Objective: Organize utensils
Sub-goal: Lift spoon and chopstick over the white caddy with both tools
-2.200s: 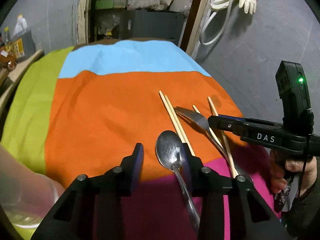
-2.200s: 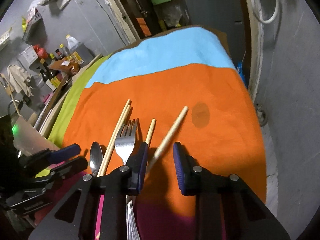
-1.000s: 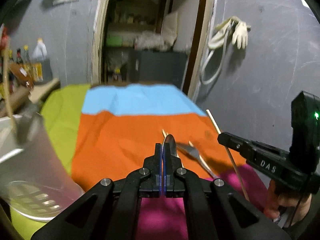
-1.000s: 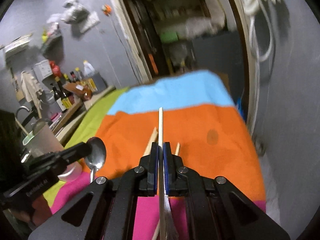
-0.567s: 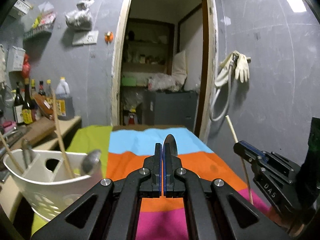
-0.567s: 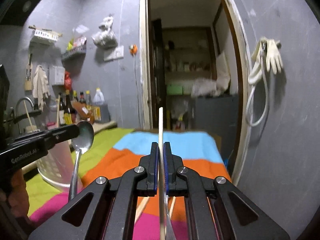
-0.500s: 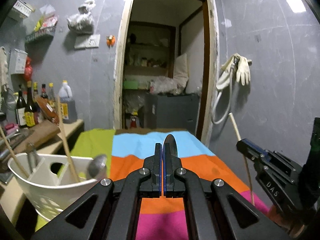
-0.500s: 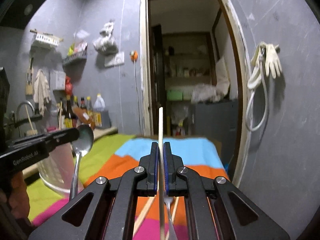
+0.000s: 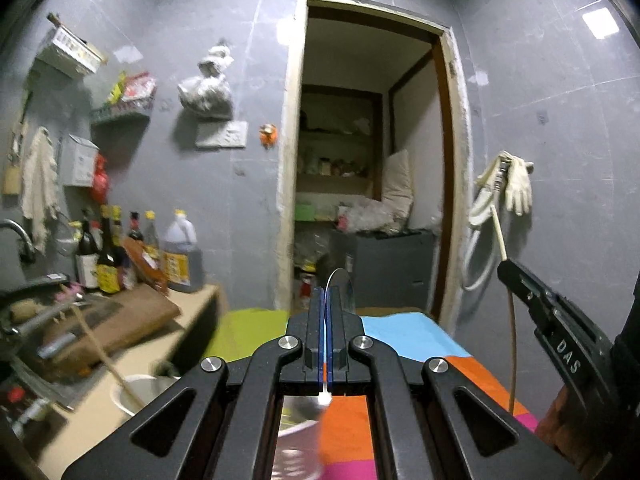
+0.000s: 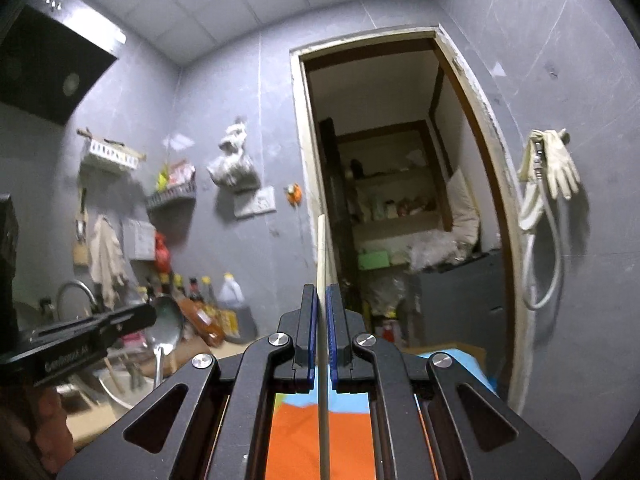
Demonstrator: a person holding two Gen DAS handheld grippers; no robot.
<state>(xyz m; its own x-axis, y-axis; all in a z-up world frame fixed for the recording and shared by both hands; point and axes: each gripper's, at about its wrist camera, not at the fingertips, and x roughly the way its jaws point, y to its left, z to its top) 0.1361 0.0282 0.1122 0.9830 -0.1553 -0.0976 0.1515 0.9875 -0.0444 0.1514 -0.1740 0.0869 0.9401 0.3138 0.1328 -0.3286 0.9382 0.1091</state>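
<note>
Carrying both picks toward the holder. Left tool (image 9: 325,312) clamped tight on spoon (image 9: 340,286), bowl up and seen edge-on past the fingertips, handle dropping down between the fingers. Right tool (image 10: 320,304) clamped on chopstick (image 10: 321,248), long axis vertical, tip pointing at the ceiling, shaft running down past the pads over the orange cloth (image 10: 296,436).

In the right view the left tool (image 10: 132,318) shows at left with the spoon (image 10: 164,328) hanging bowl-up, handle down. In the left view the right tool (image 9: 516,276) sits at right, chopstick (image 9: 500,236) tilted slightly.

Key relation: white holder (image 9: 128,394) lies low and left of the left tool, on the table (image 9: 92,420) edge, a chopstick already leaning in it. Also visible blurred at lower left of the right view (image 10: 116,388). Left tool looks nearer to it; right tool is farther, on the other side of the left one.

Judgement: spoon handle already points down, so the drop likely needs a shift left and down over the rim, then release. Chopstick would follow, same upright axis. Risk: which compartment is which is too blurred to tell; a tilted stick could catch the rim.

Fork and remaining sticks not in view now.
</note>
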